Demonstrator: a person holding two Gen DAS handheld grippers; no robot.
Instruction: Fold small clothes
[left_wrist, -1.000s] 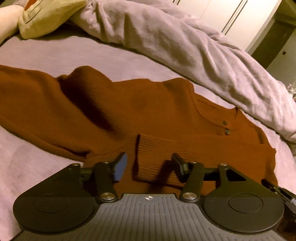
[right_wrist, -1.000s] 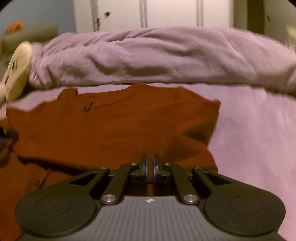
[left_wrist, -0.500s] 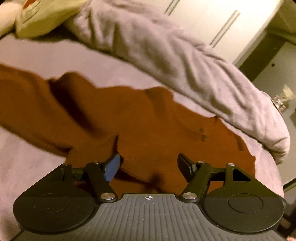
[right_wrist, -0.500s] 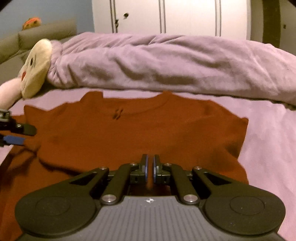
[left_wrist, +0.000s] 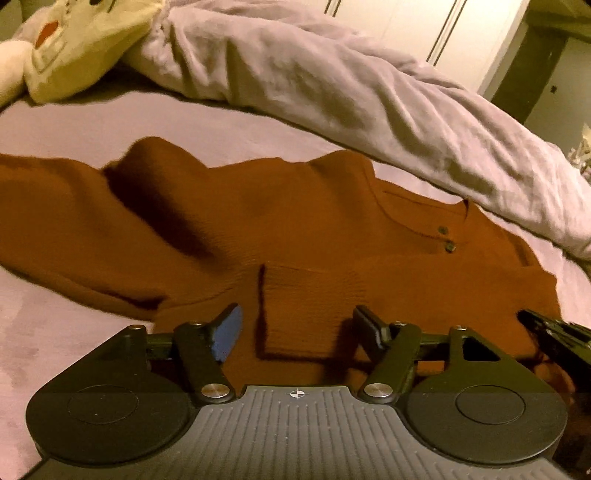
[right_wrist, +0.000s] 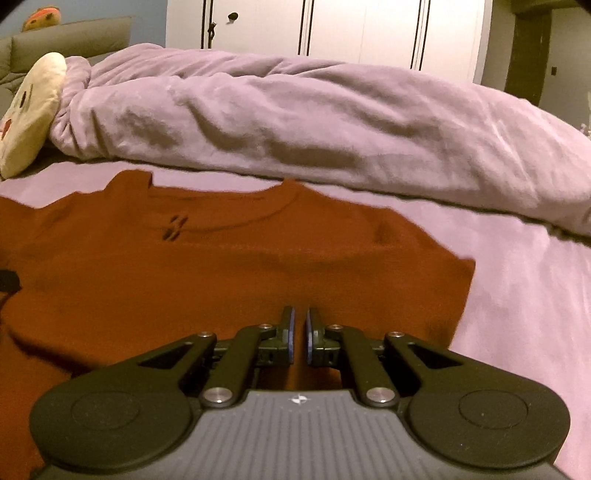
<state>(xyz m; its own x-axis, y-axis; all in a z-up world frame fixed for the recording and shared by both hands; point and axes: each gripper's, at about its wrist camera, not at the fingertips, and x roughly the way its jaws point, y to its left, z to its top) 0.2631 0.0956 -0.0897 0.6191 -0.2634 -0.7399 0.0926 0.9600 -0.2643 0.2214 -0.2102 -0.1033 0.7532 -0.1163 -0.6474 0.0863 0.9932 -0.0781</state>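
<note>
A lilac sheet (right_wrist: 517, 295) covers the bed, with a bunched duvet (right_wrist: 295, 122) behind. White wardrobe doors (right_wrist: 332, 29) line the wall. Lighting is dim and warm.

Lilac duvet (right_wrist: 295, 122), plush toy (left_wrist: 85, 40), wardrobe (right_wrist: 332, 29)

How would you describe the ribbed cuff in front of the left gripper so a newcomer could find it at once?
Start at the rumpled lilac duvet across the back of the bed; spread below it on the sheet lies the rust-brown sweater. Its folded-in sleeve ends in the ribbed cuff, lying just ahead of the open left gripper. Vertical ribbing and a straight, shadowed left edge set it apart from the smoother knit around it.
</note>
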